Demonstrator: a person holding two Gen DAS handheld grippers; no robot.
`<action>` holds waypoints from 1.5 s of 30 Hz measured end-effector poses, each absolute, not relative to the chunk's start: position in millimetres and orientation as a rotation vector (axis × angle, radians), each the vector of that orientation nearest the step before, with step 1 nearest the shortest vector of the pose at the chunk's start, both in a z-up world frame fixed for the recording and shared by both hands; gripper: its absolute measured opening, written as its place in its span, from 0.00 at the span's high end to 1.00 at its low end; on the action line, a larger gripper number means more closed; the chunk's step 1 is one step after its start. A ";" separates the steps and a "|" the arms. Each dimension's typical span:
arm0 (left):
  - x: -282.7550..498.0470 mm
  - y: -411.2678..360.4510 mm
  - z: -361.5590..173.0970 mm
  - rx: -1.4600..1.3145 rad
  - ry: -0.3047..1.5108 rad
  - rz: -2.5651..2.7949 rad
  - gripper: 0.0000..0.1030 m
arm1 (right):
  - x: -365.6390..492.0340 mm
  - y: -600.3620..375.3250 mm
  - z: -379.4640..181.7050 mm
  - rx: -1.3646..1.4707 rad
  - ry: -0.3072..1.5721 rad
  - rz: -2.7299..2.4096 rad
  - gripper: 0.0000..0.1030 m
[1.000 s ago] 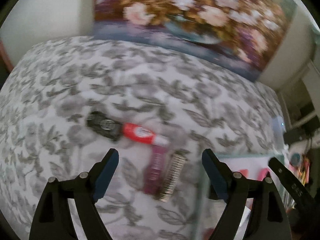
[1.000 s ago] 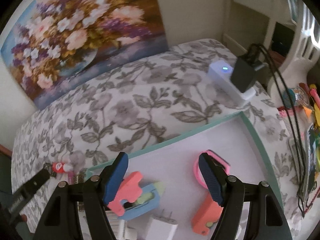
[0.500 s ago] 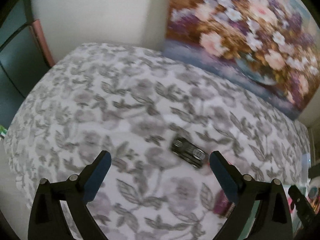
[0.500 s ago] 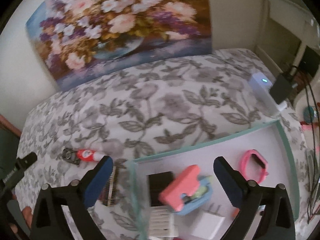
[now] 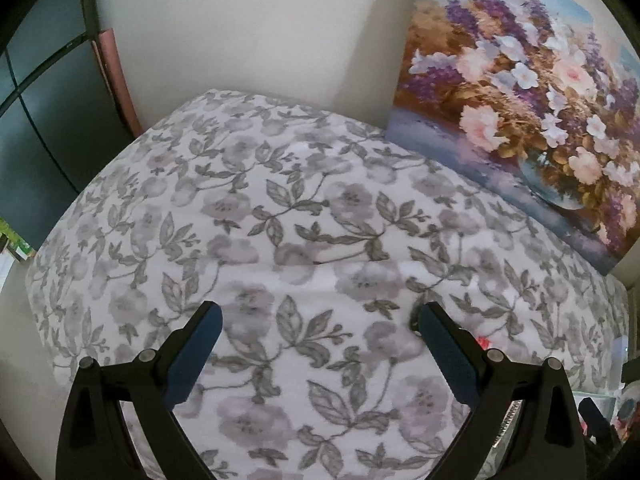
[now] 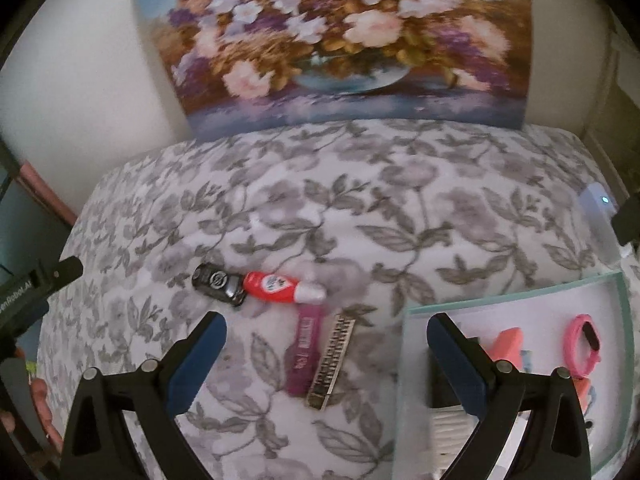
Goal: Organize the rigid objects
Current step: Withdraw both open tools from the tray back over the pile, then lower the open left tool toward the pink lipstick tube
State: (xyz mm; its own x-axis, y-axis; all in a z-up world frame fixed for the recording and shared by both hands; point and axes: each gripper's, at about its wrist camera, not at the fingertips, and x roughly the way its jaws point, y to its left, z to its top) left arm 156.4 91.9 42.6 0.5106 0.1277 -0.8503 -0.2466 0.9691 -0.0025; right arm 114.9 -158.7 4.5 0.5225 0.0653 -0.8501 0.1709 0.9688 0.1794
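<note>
Surface: grey-and-white floral bedspread (image 6: 400, 208), with a large flower painting (image 6: 340, 40) propped against the wall at its far edge.

Container: shallow white tray with a pale green rim (image 6: 508, 294) at the right. It already holds a pink wristband (image 6: 584, 344), a coral-pink block (image 6: 508, 344) and some white pieces, so it reads as the collection point.

Still loose on the spread, left of the tray, in one tight cluster: a red-and-white squeeze tube (image 6: 280, 286) end-to-end with a black key fob (image 6: 218, 284); just below them a purple stick-shaped pack (image 6: 306, 352) beside a flat gold-and-black strip (image 6: 332, 364). Probably staged together for one-by-one transfer.

Right gripper (image 6: 326, 328): jaws spread wide, nothing between the pads, angled down over the purple pack and strip. Likely lining up the next pick.

Left gripper (image 5: 318, 318): also wide apart and empty, tilted down over bare fabric, off to the cluster's left.
</note>
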 end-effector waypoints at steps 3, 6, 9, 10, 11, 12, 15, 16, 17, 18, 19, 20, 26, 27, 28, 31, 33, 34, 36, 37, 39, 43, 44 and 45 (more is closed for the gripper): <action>158.1 94.4 36.5 -0.130 1.031 0.227 0.04 | 117.0 -151.0 -0.3 0.245 1.031 -0.042 0.01; 159.7 93.0 30.5 -0.129 1.050 0.217 0.04 | 119.2 -147.3 -7.1 0.243 1.046 -0.035 0.01; 161.7 86.2 22.4 -0.127 1.076 0.191 0.04 | 120.4 -147.5 -13.5 0.253 1.065 -0.039 0.01; 162.1 84.1 20.5 -0.126 1.082 0.184 0.04 | 120.6 -148.8 -14.5 0.251 1.069 -0.048 0.01; 163.0 79.4 15.8 -0.124 1.097 0.169 0.04 | 120.3 -150.5 -14.5 0.249 1.070 -0.055 0.01; 163.8 75.3 12.1 -0.120 1.110 0.157 0.04 | 119.8 -152.5 -14.4 0.251 1.070 -0.062 0.01; 165.4 65.3 2.9 -0.108 1.141 0.128 0.04 | 119.2 -160.5 -14.6 0.258 1.073 -0.092 0.01; 165.6 61.0 -1.0 -0.103 1.152 0.119 0.04 | 119.8 -162.0 -15.7 0.256 1.079 -0.100 0.01; 165.8 58.6 -3.2 -0.101 1.158 0.113 0.04 | 120.3 -163.7 -16.9 0.253 1.084 -0.107 0.01; 165.9 55.2 -6.5 -0.101 1.168 0.105 0.04 | 120.3 -165.6 -18.0 0.252 1.090 -0.114 0.01; 166.1 52.8 -9.2 -0.103 1.178 0.097 0.04 | 120.1 -167.7 -18.3 0.253 1.093 -0.123 0.01; 166.2 50.9 -11.4 -0.108 1.186 0.090 0.04 | 119.9 -169.9 -17.6 0.256 1.091 -0.127 0.01; 167.4 22.7 -37.2 -0.103 1.264 0.002 0.04 | 115.4 -190.8 -11.4 0.275 1.065 -0.181 0.01; 167.1 17.7 -41.4 -0.110 1.278 -0.018 0.04 | 114.5 -194.8 -12.5 0.285 1.067 -0.188 0.01; 167.2 11.5 -45.8 -0.117 1.293 -0.039 0.04 | 113.7 -198.9 -13.8 0.298 1.070 -0.195 0.01; 165.6 -12.9 -54.6 -0.091 1.308 -0.093 0.04 | 111.5 -207.6 -16.2 0.322 1.071 -0.205 0.01; 164.5 -25.9 -58.2 -0.060 1.311 -0.118 0.04 | 110.1 -212.3 -16.1 0.334 1.067 -0.207 0.01; 163.7 -33.1 -60.6 -0.043 1.314 -0.130 0.04 | 109.6 -213.5 -16.0 0.338 1.064 -0.209 0.01; 161.9 -46.6 -65.7 -0.020 1.323 -0.156 0.04 | 108.2 -217.4 -15.5 0.348 1.061 -0.213 0.01; 161.4 -49.6 -67.0 -0.016 1.326 -0.161 0.04 | 107.7 -218.6 -15.4 0.352 1.060 -0.214 0.01; 160.6 -57.4 -70.6 0.011 1.327 -0.160 0.04 | 107.3 -221.3 -15.5 0.358 1.059 -0.214 0.01; 157.9 -69.3 -78.0 0.053 1.336 -0.163 0.04 | 106.7 -224.0 -17.1 0.366 1.063 -0.213 0.01; 157.5 -71.3 -79.2 0.057 1.337 -0.162 0.04 | 106.5 -224.3 -17.4 0.368 1.063 -0.213 0.01; 157.0 -72.9 -79.7 0.062 1.336 -0.162 0.04 | 106.5 -224.6 -17.6 0.370 1.064 -0.212 0.01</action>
State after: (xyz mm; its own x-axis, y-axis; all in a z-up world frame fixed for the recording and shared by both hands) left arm 157.0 -72.9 -79.7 0.2229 -0.0819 -0.9714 0.1527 0.9871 -0.0482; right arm 106.5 -224.6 -17.6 0.4734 0.0072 -0.8808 0.3448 0.9186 0.1928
